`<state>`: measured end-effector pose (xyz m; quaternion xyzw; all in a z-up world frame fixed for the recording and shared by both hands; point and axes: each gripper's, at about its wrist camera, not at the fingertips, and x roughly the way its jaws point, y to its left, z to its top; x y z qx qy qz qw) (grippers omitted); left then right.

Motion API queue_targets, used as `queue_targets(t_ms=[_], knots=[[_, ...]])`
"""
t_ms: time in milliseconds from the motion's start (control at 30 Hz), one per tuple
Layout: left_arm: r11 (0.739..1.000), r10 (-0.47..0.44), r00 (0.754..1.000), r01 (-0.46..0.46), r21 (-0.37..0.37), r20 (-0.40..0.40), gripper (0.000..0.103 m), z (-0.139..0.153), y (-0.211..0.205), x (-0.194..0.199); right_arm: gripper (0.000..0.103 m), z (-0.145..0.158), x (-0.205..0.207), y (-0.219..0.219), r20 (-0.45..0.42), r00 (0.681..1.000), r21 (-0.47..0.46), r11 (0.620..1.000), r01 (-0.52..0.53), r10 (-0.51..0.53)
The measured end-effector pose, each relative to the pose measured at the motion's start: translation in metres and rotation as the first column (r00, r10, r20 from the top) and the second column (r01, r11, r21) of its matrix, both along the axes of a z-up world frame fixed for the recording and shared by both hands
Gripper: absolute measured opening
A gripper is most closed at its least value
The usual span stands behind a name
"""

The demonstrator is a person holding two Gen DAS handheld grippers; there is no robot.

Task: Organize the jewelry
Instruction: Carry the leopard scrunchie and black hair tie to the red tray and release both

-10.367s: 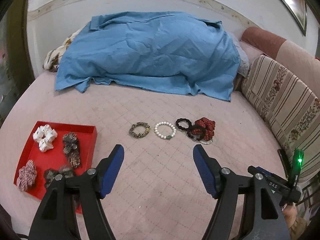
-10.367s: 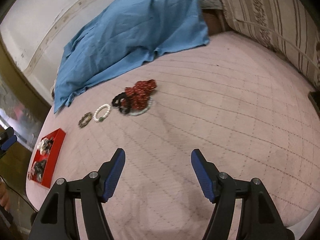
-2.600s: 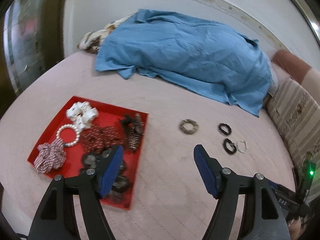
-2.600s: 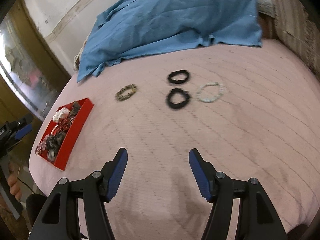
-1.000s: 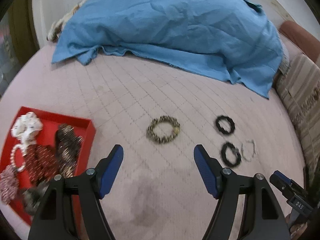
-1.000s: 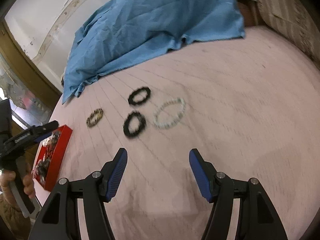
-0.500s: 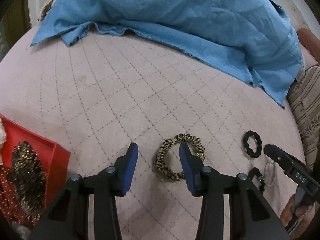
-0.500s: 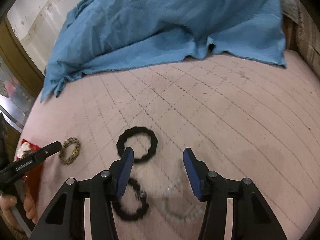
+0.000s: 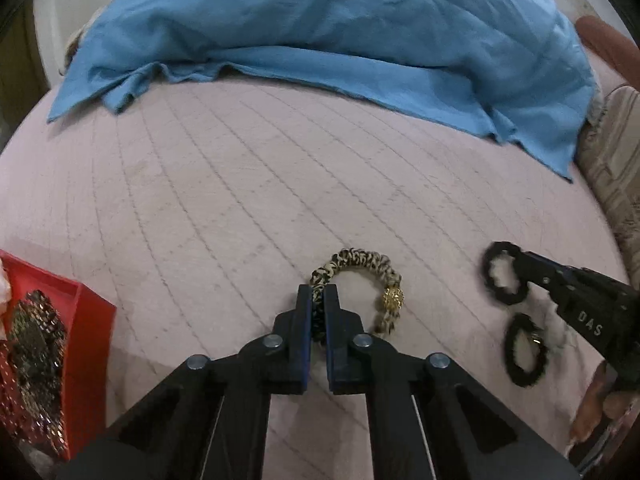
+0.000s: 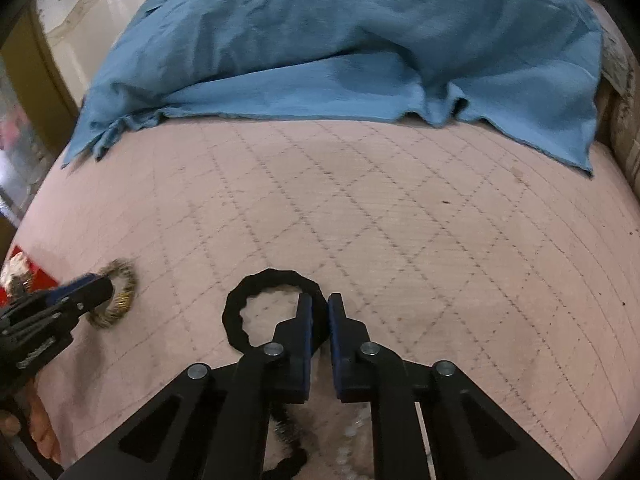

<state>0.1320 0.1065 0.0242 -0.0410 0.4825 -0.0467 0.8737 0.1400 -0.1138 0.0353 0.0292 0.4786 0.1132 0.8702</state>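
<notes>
Two grabs at once: both grippers are down on the pink quilted bed, each pinching its own ring.

Left gripper: jaws pressed together on the near-left arc of the leopard-print bracelet. The rest of the loop, gold bead included, lies flat on the bed just ahead and to the right of the fingertips.

Right gripper: squeezed onto the right side of the black scrunchie, which sticks out left and forward of the jaws. From the left wrist view it looks the same, tip sitting on that upper black ring.

Step in hand: looks like the pick phase, grip made, nothing lifted yet as far as I can tell.

Red tray: off to the left of the left gripper, already holding a pile of hair stuff. In the right wrist view only a sliver shows at the far left edge.

Next move, my guess: lift both straight up so the loops don't drag on the quilt, then carry them left over the tray wall and let go.

Leftovers: a second black scrunchie and a pale beaded bracelet, blurry, sitting close to the right gripper's body.

Background: big blue cloth heaped at the far side, well apart from everything.
</notes>
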Motion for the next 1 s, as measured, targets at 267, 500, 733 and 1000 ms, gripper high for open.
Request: queue_targets(t_ms=[267,500,733,1000], knots=[[0.998,-0.011,0.998,0.015,-0.065,0.070,0.005,0.049,0.001,-0.034,0.008,0.038,-0.032,-0.002,0.062,0.998,0.046,0.999,-0.020,0.017],[0.986,-0.015,0.992,0.035,-0.161,0.123,0.005,0.095,0.011,-0.081,0.008,0.077,-0.072,0.002,0.112,0.993,0.072,0.997,-0.041,0.033],[0.982,0.009,0.979,0.030,-0.187,0.202,0.005,0.132,0.039,-0.136,0.008,0.112,-0.113,0.019,0.158,0.985,0.093,0.992,-0.087,0.072],[0.973,0.140,0.962,-0.088,-0.215,0.236,0.005,0.137,0.110,-0.185,0.008,0.133,-0.147,0.062,0.185,0.968,0.066,0.981,-0.185,0.170]])
